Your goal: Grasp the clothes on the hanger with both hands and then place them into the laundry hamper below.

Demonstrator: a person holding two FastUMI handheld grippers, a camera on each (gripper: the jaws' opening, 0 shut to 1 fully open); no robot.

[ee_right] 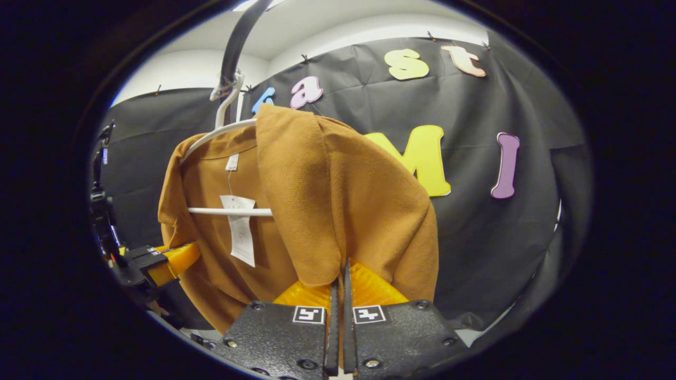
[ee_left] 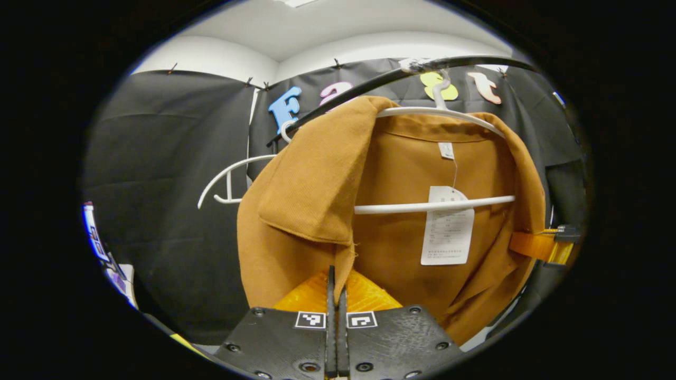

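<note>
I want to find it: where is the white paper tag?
In the left gripper view, the paper tag hangs inside the brown shirt, over the white hanger bar.

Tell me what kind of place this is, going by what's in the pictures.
Most likely a small recording booth set up as a closet corner, not a real home. Black cloth covers the walls, pinned below a white ceiling. A brown shirt hangs on a white hanger from a dark rail, its paper tag still attached.

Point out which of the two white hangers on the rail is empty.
The empty hanger is the one farther along the rail, bare; the other hanger carries the brown shirt.
</note>
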